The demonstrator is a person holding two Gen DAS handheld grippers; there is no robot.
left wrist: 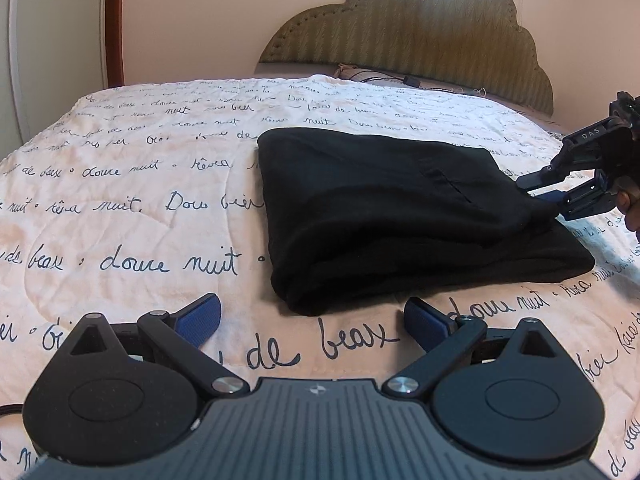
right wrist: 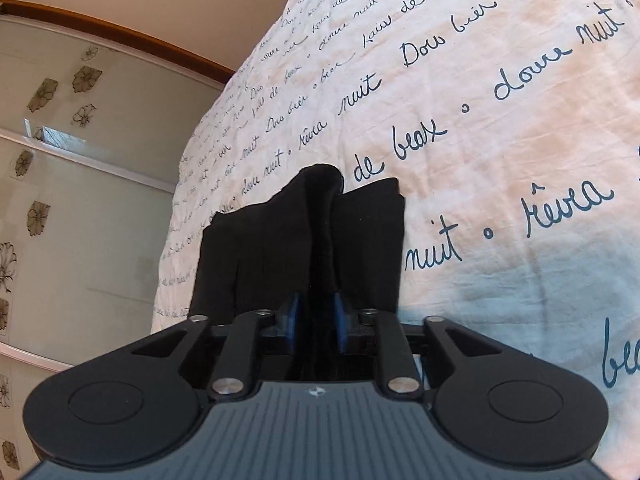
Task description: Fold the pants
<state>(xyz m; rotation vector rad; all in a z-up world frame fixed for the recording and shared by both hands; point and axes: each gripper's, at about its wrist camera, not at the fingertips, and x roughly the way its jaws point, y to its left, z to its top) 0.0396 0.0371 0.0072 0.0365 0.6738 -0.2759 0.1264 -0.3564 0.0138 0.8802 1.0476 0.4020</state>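
One corner of the folded black fabric pants [left wrist: 400,216] sits clamped in our right gripper [right wrist: 316,312]; our left gripper [left wrist: 312,320], lower frame, gapes apart—tugging could unravel the stack.

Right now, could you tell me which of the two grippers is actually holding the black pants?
The right gripper: its blue fingers pinch a fold of the black pants. The left gripper is open, short of them, above the quilt.

Black pants [left wrist: 400,216], folded thick, flat, one edge seemingly lifted
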